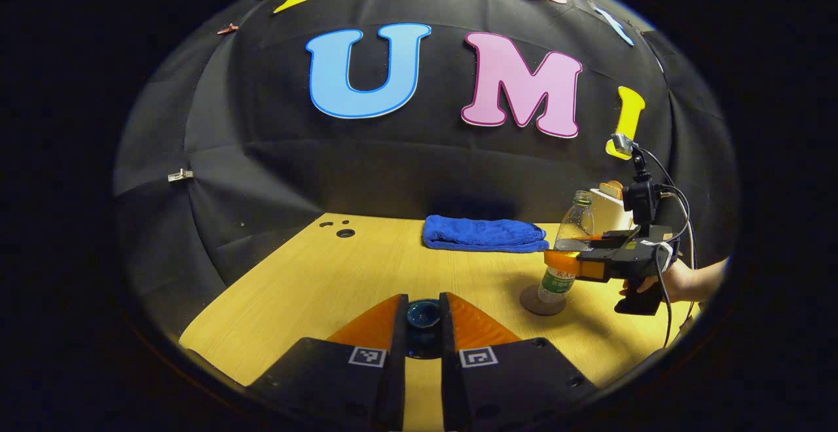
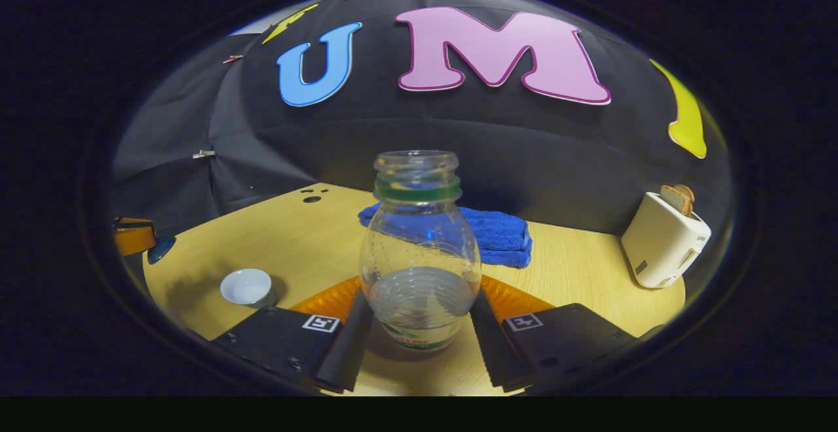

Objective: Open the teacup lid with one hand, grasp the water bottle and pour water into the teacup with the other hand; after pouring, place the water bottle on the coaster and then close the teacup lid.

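Both jaws pinch — left gripper (image 1: 422, 319) the teacup lid (image 1: 423, 314), right gripper (image 2: 419, 327) the water bottle (image 2: 419, 255) on its coaster (image 1: 542, 301). Pouring looks done. Next — release the bottle, then carry the lid to the teacup (image 2: 246, 287).

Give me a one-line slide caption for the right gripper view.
Right gripper flanks the uncapped water bottle; open teacup at left, blue towel and toaster behind.

Light falls from overhead, bright on the pale wooden counter (image 1: 314, 281) and swallowed by the dark cloth wall behind. Shadows are soft: a dim patch behind the blue towel (image 1: 481, 233) and a blurred one left of the white cup (image 2: 245, 286). Both views bulge strongly, bending the counter's edges near the rim. The clear bottle (image 2: 419, 249) carries small glints and looks slightly soft up close.
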